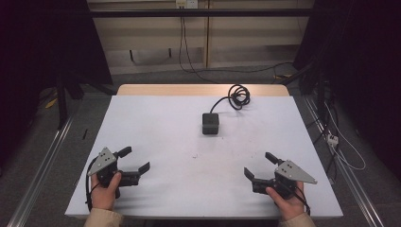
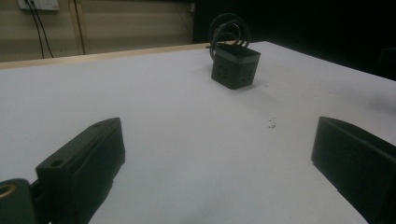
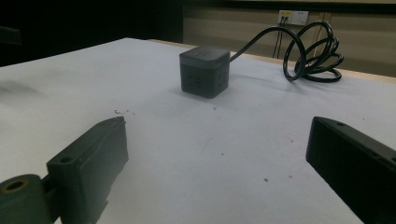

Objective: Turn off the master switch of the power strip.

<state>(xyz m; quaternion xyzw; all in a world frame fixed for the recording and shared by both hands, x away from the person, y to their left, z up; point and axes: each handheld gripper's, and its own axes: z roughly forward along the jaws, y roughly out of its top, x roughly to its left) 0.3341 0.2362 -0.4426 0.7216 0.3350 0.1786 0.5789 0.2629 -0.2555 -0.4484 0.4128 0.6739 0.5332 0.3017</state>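
A dark grey cube-shaped power block (image 1: 210,123) sits on the white surface (image 1: 156,137), a little beyond the middle and toward the far edge, with its black cable (image 1: 238,96) running back and to the right into a loose coil that lies near the far edge. The left tongs (image 1: 134,159) are held in a hand (image 1: 105,189) at the near left, and their jaws stand wide apart with nothing between them. The right tongs (image 1: 261,164) are held in the other hand (image 1: 288,202) at the near right, likewise spread wide and gripping nothing. Both tongs point inward and forward toward the block and are well apart from it. In the left gripper view the block (image 2: 235,67) stands ahead on the bare surface; in the right gripper view the block (image 3: 204,71) and the coil (image 3: 314,52) lie ahead.
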